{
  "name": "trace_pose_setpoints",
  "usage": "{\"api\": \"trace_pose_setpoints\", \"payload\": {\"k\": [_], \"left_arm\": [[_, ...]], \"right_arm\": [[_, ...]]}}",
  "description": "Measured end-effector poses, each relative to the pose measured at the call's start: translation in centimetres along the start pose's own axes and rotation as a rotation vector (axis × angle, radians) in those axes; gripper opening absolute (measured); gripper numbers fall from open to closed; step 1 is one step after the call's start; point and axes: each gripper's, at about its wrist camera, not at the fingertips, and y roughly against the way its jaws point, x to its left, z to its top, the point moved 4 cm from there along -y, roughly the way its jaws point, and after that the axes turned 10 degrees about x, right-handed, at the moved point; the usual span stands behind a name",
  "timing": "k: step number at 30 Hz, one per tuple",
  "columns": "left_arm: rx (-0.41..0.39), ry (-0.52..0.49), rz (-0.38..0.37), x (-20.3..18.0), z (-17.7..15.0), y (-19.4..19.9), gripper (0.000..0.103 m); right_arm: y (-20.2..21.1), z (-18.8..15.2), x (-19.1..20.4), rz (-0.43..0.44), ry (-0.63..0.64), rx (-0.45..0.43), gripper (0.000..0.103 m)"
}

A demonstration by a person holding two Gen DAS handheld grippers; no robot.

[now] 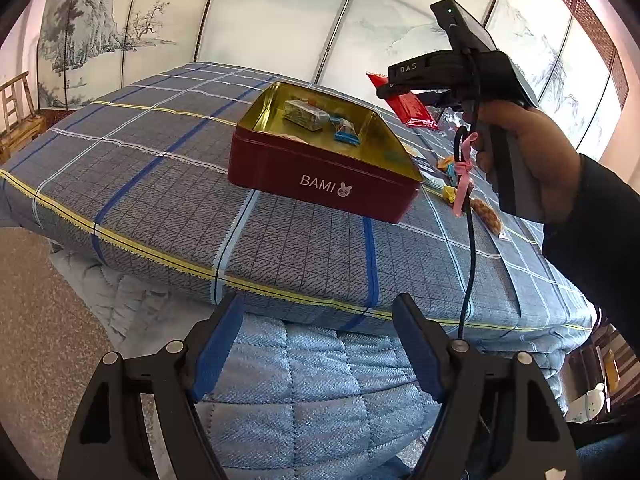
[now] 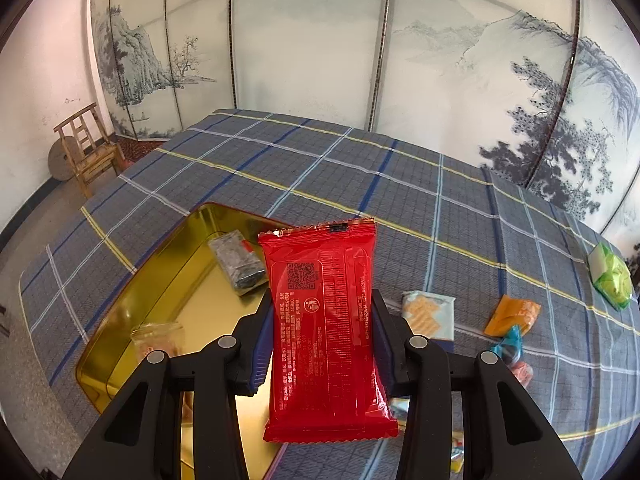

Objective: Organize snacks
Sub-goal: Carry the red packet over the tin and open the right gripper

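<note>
A dark red BAMI tin (image 1: 320, 172) with a gold inside (image 2: 168, 292) lies open on the plaid bed. It holds a grey-green packet (image 1: 304, 115), a small blue sweet (image 1: 346, 134) and a clear orange packet (image 2: 158, 340). My right gripper (image 2: 322, 320) is shut on a red foil snack packet (image 2: 326, 332) and holds it in the air over the tin's right side; the packet also shows in the left wrist view (image 1: 408, 106). My left gripper (image 1: 318, 312) is open and empty, low at the bed's near edge in front of the tin.
Loose snacks lie on the bed right of the tin: a cracker packet (image 2: 430, 314), an orange packet (image 2: 512, 314), a blue sweet (image 2: 508, 344) and a green packet (image 2: 612, 276). A painted folding screen (image 2: 320, 60) stands behind the bed. A wooden chair (image 2: 86, 152) stands far left.
</note>
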Motion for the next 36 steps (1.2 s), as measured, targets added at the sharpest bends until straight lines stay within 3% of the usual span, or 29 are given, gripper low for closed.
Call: {"api": "trace_pose_setpoints", "payload": {"k": [8,16,36], "left_arm": [[0.001,0.001,0.002,0.1,-0.1,0.0,0.073],[0.000,0.010,0.001,0.5,-0.3,-0.1,0.073],[0.007,0.019,0.005,0.8,-0.4,-0.2,0.073]], "right_arm": [[-0.3,-1.0,3.0,0.100,0.008,0.023,0.044],[-1.1,-2.1,4.8,0.148,0.004,0.058,0.044],[-3.4,-4.2,5.3,0.145,0.004,0.116,0.044]]}}
